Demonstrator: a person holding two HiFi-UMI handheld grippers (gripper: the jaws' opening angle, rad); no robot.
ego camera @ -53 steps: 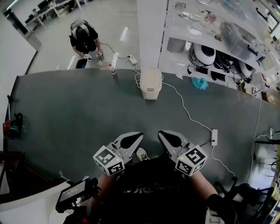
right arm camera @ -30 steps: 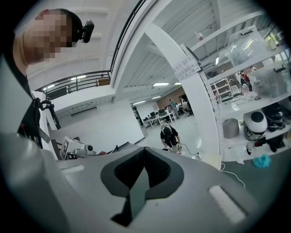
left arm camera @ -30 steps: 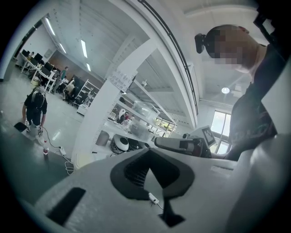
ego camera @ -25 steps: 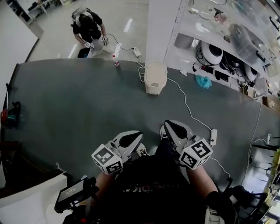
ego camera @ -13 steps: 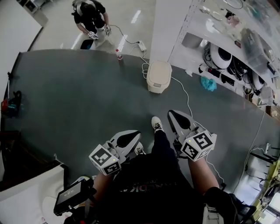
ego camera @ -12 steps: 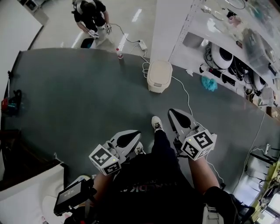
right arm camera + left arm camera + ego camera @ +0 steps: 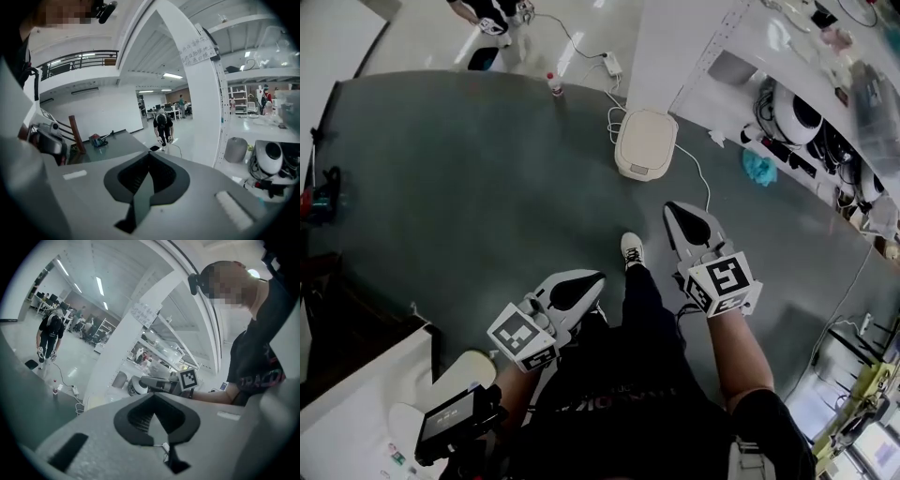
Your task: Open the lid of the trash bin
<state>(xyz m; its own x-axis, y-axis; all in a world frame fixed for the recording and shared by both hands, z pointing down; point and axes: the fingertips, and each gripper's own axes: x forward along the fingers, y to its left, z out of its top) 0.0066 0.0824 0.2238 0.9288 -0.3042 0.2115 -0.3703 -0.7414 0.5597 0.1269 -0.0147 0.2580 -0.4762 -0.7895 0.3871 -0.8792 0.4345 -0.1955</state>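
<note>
The trash bin [image 7: 645, 143] is a cream box with a rounded, closed lid, standing on the dark grey floor mat [image 7: 469, 178] beside a white pillar [image 7: 675, 47]. In the head view my right gripper [image 7: 677, 210] points toward the bin, a short way below it and slightly right, apart from it. My left gripper [image 7: 594, 279] hangs lower and further left, beside my leg. Both grippers have their jaws together with nothing between them, as the left gripper view [image 7: 152, 397] and right gripper view [image 7: 149, 157] show. The bin is hidden in both gripper views.
A white cable [image 7: 694, 178] runs from the bin across the mat. A small bottle [image 7: 555, 84] stands at the mat's far edge, near another person [image 7: 492, 9]. Cluttered shelves [image 7: 806, 103] and a teal cloth [image 7: 759, 167] lie right. My shoe [image 7: 631, 249] is forward.
I have stepped toward the bin, which now sits closer and lower in the head view. Both grippers advanced with me, the right one further. Both stay shut.
</note>
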